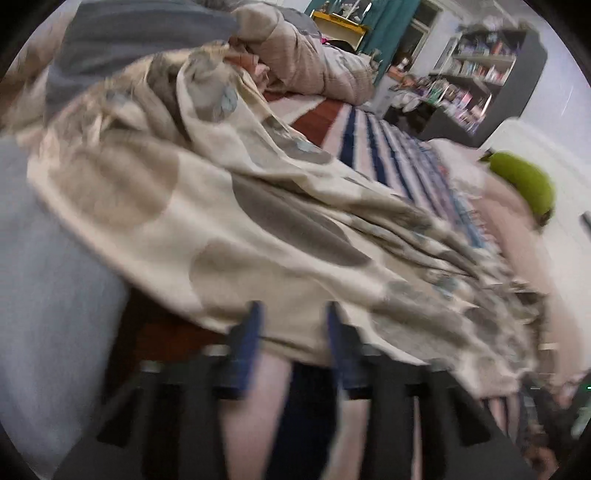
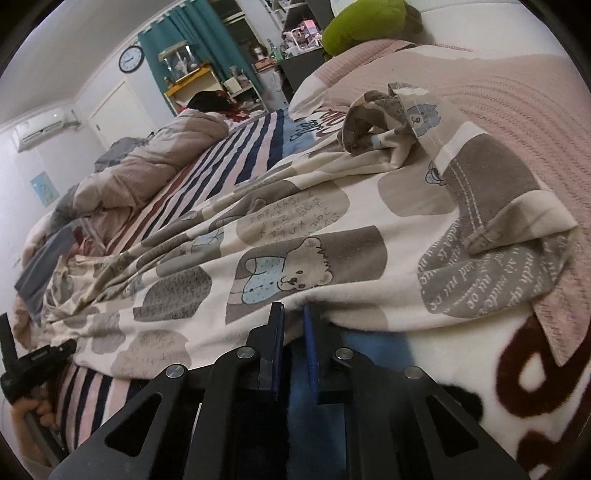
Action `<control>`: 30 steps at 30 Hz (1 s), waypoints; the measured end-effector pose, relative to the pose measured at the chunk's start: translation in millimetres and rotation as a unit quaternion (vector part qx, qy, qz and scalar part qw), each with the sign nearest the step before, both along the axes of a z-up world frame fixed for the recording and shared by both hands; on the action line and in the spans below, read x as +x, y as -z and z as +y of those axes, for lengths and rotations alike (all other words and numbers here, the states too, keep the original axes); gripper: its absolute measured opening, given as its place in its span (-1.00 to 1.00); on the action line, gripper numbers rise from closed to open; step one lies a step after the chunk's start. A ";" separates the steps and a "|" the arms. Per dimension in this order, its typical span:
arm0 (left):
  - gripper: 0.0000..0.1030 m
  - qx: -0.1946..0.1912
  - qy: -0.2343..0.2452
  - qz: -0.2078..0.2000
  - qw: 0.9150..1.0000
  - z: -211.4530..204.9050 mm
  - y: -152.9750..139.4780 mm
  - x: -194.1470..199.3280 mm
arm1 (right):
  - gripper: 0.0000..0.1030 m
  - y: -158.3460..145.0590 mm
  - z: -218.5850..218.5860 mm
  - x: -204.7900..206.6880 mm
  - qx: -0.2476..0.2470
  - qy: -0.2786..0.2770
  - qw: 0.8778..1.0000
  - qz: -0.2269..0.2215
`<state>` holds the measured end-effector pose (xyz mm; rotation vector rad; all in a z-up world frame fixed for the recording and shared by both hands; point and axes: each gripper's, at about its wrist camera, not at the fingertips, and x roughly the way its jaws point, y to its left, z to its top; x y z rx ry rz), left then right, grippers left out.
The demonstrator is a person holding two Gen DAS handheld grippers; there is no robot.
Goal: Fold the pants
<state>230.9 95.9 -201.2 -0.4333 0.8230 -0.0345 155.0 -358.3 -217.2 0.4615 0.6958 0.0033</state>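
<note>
**Both grippers hold the edge of the bear pants on the bed**

The pajama pants (image 2: 295, 236) lie spread across the bed (image 2: 517, 122). They are cream with grey patches and little bears. One end is bunched near the pink cover, with a cuff turned up.

The right gripper (image 2: 293, 317) sits at the near edge of the pants. Its two blue fingers (image 2: 276, 332) are close together, and the cloth edge goes in between them. It looks pinched on the pants, likely so the edge can be lifted and folded over.

The left gripper (image 1: 293, 321) is at another edge of the pants (image 1: 229, 206). The picture is blurry. Its fingers (image 1: 251, 325) stand a little apart with cloth lying between them, so whether it grips cannot be told.

Holding two spots on one edge keeps the cloth straight for a fold.

A shelf (image 1: 480, 70) far back holds many small things, too blurry to name. A green pillow (image 2: 365, 26) rests at the far end of the bed.
</note>
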 end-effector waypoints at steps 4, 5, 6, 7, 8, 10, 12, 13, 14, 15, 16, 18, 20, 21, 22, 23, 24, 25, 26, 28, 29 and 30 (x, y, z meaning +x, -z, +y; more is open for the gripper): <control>0.24 -0.003 0.004 0.011 1.000 -6.2 -0.2 -11.7 | -0.82 3.8 -1.3 -4.4 0.012 -0.006 1.000 0.008; 0.25 -0.007 -0.001 0.016 1.000 -6.2 0.2 -12.7 | -0.82 5.7 -1.3 -6.3 0.022 -0.009 1.000 0.009; 0.26 -0.011 -0.007 0.018 1.000 -5.9 -0.3 -14.7 | -0.82 6.9 -0.6 -8.2 0.029 -0.015 0.999 0.008; 0.26 -0.012 -0.010 0.019 1.000 -5.2 -0.4 -14.8 | -0.76 7.7 0.7 -9.9 0.030 -0.020 0.999 0.010; 0.31 -0.013 -0.013 0.018 1.000 -3.9 -0.8 -15.4 | -0.70 8.0 1.9 -11.8 0.028 -0.022 0.999 0.011; 0.40 -0.011 -0.015 0.016 1.000 -1.5 1.3 -13.4 | -0.52 8.0 1.5 -15.6 0.032 -0.025 0.999 0.010; 0.40 -0.001 -0.025 0.019 0.999 0.4 3.2 -4.8 | -0.47 8.4 -0.6 -17.8 0.039 -0.025 0.999 0.017; 0.40 -0.003 -0.032 0.017 0.999 2.4 3.8 -1.5 | -0.40 8.2 -1.6 -19.1 0.046 -0.022 0.998 0.019; 0.40 -0.003 -0.036 0.015 0.999 3.9 3.9 0.8 | -0.34 7.3 -3.3 -20.5 0.059 -0.021 0.998 0.021; 0.40 0.000 -0.042 0.011 0.999 5.6 4.4 4.5 | -0.18 6.0 -3.9 -21.5 0.067 -0.022 0.997 0.020; 0.40 0.004 -0.046 0.009 0.999 6.1 5.7 9.1 | 0.04 4.0 -3.6 -23.5 0.071 -0.023 0.997 0.015; 0.42 0.010 -0.052 0.007 0.999 7.9 8.2 19.5 | 0.24 1.1 -2.9 -24.4 0.051 -0.017 0.999 0.006; 0.41 0.015 -0.056 0.006 0.998 8.7 7.5 31.8 | 0.25 4.3 -3.4 -18.2 0.039 -0.013 0.999 0.012; 0.41 0.012 -0.060 0.006 0.998 10.0 6.6 37.0 | 0.25 6.1 -4.7 -13.6 0.039 -0.011 0.999 0.010; 0.34 0.010 -0.064 0.006 0.998 10.7 7.1 40.4 | 0.25 6.7 -5.5 -9.1 0.037 -0.008 0.999 0.008; 0.14 0.011 -0.066 0.006 0.998 11.1 7.1 43.7 | 0.26 6.4 -6.0 -3.0 0.033 -0.007 0.999 0.006; -0.01 0.012 -0.068 0.007 0.998 11.8 7.5 47.2 | 0.26 6.3 -6.9 2.1 0.033 -0.007 0.999 0.004; -0.36 0.011 -0.069 0.006 0.998 13.1 7.5 48.5 | 0.26 6.4 -8.4 6.8 0.037 -0.005 0.999 0.002; -0.70 0.009 -0.069 0.005 0.998 14.2 6.9 49.1 | 0.26 6.4 -11.2 12.7 0.043 -0.001 0.999 0.000; -0.89 0.007 -0.066 -0.015 0.998 14.1 1.0 45.2 | 0.09 5.0 -12.9 19.4 0.041 0.005 0.999 0.001; -0.94 0.011 -0.066 -0.028 0.997 12.1 -3.4 41.3 | -0.07 3.7 -13.4 22.0 0.032 0.011 0.999 0.004; -0.95 0.023 -0.068 -0.041 0.997 9.6 -9.9 35.3 | -0.46 2.5 -13.7 24.6 0.020 0.018 1.000 0.010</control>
